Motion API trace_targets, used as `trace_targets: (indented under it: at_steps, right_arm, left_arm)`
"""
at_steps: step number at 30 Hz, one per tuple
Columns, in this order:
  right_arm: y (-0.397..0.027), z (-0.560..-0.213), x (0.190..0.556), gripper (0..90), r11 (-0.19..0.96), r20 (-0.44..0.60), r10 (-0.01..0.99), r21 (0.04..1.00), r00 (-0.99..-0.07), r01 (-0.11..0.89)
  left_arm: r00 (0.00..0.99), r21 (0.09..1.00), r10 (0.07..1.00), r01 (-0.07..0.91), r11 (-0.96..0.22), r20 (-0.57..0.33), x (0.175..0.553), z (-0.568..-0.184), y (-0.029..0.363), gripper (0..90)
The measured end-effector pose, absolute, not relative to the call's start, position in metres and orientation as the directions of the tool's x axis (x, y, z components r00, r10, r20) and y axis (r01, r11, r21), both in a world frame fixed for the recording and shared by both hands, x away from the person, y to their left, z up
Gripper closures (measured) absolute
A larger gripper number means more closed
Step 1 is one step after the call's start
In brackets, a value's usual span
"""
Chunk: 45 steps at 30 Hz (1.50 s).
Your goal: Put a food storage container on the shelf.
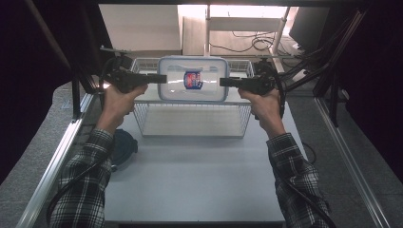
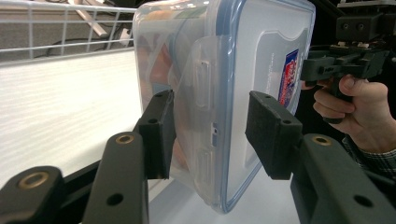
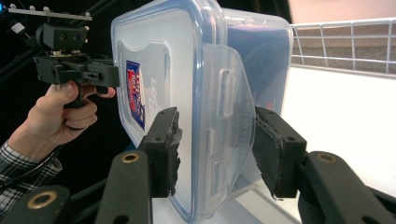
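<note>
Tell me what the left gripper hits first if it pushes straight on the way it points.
The left gripper would drive into the clear plastic lidded container, already clamped at its side latch between the jaws; beyond it stands the right gripper.

One container, two claws, one basket, one worktop

One clear plastic container [image 1: 193,80] with one blue-rimmed lid and one red and blue label [image 1: 193,80] at its middle; each gripper view shows one clip flap [image 2: 204,93] on the end it faces, so two flaps are counted. Two claws: one left claw [image 1: 160,79] at the container's nine o'clock and one right claw [image 1: 225,81] at its three o'clock, each with two black jaws. Two hands and two checked sleeves [image 1: 85,185]. One white wire basket [image 1: 192,121] at twelve o'clock on one white worktop [image 1: 195,180]. One dark round thing [image 1: 124,147] at the worktop's nine o'clock edge.
</note>
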State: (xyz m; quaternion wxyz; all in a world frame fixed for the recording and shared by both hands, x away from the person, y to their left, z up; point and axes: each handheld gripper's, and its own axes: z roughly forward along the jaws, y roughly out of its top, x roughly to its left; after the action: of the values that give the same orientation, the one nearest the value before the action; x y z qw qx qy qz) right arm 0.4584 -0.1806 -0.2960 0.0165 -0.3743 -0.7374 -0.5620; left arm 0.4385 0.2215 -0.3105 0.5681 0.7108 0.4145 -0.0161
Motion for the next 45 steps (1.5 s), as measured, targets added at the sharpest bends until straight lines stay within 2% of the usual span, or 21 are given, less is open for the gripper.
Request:
trace_targets:
  at_steps: [13, 22, 27, 29, 30, 35, 40, 43, 45]
  right_arm:
    - [-0.171, -0.305, 0.477, 50.7, 0.087, 0.475, 0.545, 0.788, -0.691, 0.610]
    - [-0.166, -0.305, 0.476, 46.2, 0.110, 0.425, 0.583, 0.803, -0.692, 0.586]
    - [-0.164, -0.304, 0.478, 43.7, 0.123, 0.414, 0.595, 0.800, -0.689, 0.587]
    - [-0.164, -0.306, 0.480, 39.7, 0.125, 0.414, 0.603, 0.795, -0.682, 0.593]
    - [-0.164, -0.308, 0.482, 37.5, 0.121, 0.421, 0.608, 0.789, -0.673, 0.603]
    - [-0.167, -0.310, 0.485, 37.2, 0.107, 0.442, 0.598, 0.783, -0.669, 0.613]
    - [-0.162, -0.305, 0.481, 32.4, 0.152, 0.356, 0.653, 0.804, -0.669, 0.576]
    - [-0.160, -0.304, 0.480, 32.4, 0.169, 0.329, 0.667, 0.807, -0.669, 0.566]
    - [-0.159, -0.304, 0.478, 36.4, 0.157, 0.319, 0.681, 0.816, -0.659, 0.557]
  left_arm:
    - [0.621, 0.778, 0.585, 0.627, 0.028, -0.521, 0.450, -0.320, 0.226, 52.3]
    - [0.606, 0.786, 0.621, 0.618, 0.026, -0.497, 0.448, -0.319, 0.221, 49.4]
    - [0.603, 0.786, 0.655, 0.618, -0.023, -0.455, 0.449, -0.324, 0.215, 45.6]
    - [0.601, 0.785, 0.675, 0.617, -0.052, -0.427, 0.449, -0.327, 0.209, 45.2]
    - [0.597, 0.786, 0.671, 0.617, -0.036, -0.439, 0.450, -0.328, 0.209, 44.1]
    - [0.595, 0.778, 0.652, 0.628, -0.012, -0.470, 0.452, -0.331, 0.212, 47.1]
    - [0.603, 0.790, 0.656, 0.613, -0.016, -0.454, 0.451, -0.329, 0.210, 43.4]
    - [0.585, 0.790, 0.667, 0.612, 0.009, -0.461, 0.452, -0.328, 0.209, 37.8]
    - [0.579, 0.794, 0.676, 0.608, 0.013, -0.455, 0.452, -0.326, 0.210, 36.5]
